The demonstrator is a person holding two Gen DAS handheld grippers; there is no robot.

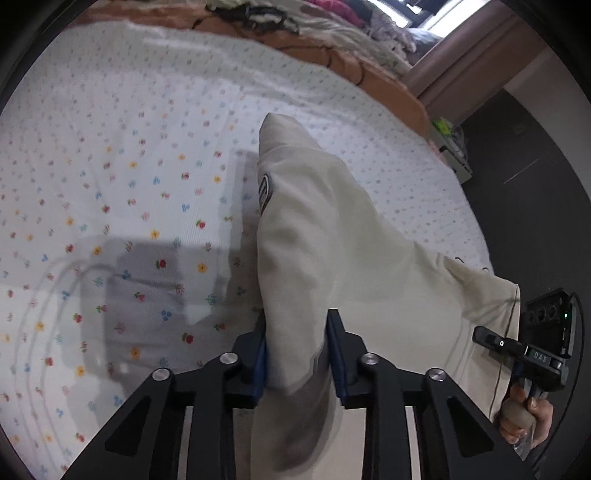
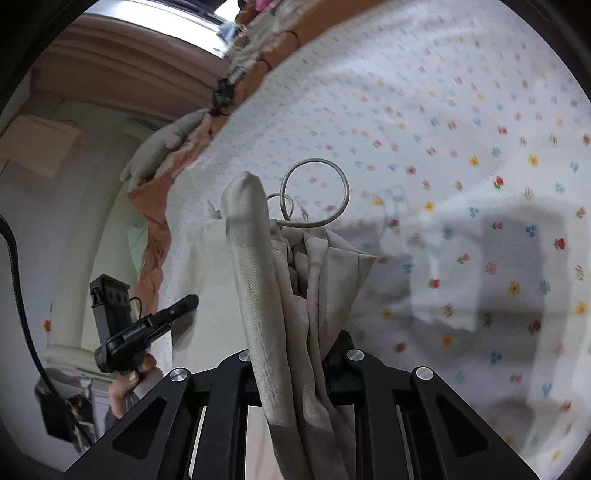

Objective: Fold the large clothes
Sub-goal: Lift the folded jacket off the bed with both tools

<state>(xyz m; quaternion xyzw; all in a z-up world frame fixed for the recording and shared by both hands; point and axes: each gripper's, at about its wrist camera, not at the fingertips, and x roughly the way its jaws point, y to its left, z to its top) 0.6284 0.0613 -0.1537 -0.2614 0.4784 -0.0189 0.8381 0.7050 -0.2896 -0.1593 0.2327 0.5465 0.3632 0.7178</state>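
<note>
A large cream garment (image 1: 317, 236) with a dark round patch hangs stretched above the bed between my two grippers. My left gripper (image 1: 297, 350) is shut on a bunched fold of it, the cloth rising past the blue pads. In the right wrist view my right gripper (image 2: 295, 350) is shut on gathered cream cloth (image 2: 291, 269) with a grey drawstring loop (image 2: 314, 192) standing up from it. The right gripper (image 1: 517, 347) also shows at the garment's far edge in the left wrist view. The left gripper (image 2: 173, 314) shows at the left of the right wrist view.
The bed has a white sheet with small coloured flowers (image 1: 129, 184). An orange blanket (image 1: 332, 55) and a pile of clothes (image 1: 332, 22) lie along its far side. Dark floor (image 1: 535, 184) is beyond the bed's right edge. Brown curtains (image 2: 122, 77) hang by the window.
</note>
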